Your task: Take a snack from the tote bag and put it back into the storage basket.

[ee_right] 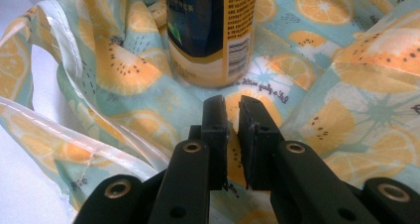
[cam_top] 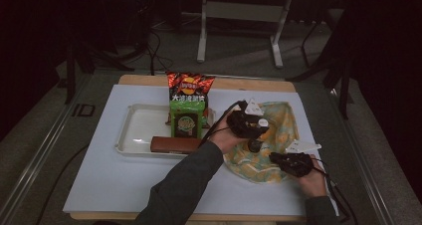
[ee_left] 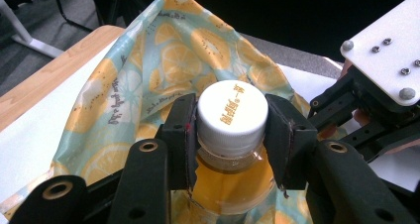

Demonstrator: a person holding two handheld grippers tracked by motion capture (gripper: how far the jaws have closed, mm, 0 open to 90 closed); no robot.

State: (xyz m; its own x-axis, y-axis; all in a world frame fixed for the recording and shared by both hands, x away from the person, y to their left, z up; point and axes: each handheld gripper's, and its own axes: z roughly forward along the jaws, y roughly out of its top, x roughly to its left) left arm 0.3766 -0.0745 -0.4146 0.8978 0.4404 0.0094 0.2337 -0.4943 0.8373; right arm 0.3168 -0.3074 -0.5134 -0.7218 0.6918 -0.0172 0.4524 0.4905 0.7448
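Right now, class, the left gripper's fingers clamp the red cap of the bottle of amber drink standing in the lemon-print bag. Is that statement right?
Not quite. The left gripper view shows the screw cap is white, with small gold printing on top, not red. The rest stands: the left gripper has its fingers clamped on that cap, and the clear plastic bottle of amber drink stands in the lemon-print bag.

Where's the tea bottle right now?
The tea bottle stands upright on the lemon-print bag, right of the white tray in the high view. The left gripper clamps its white cap.
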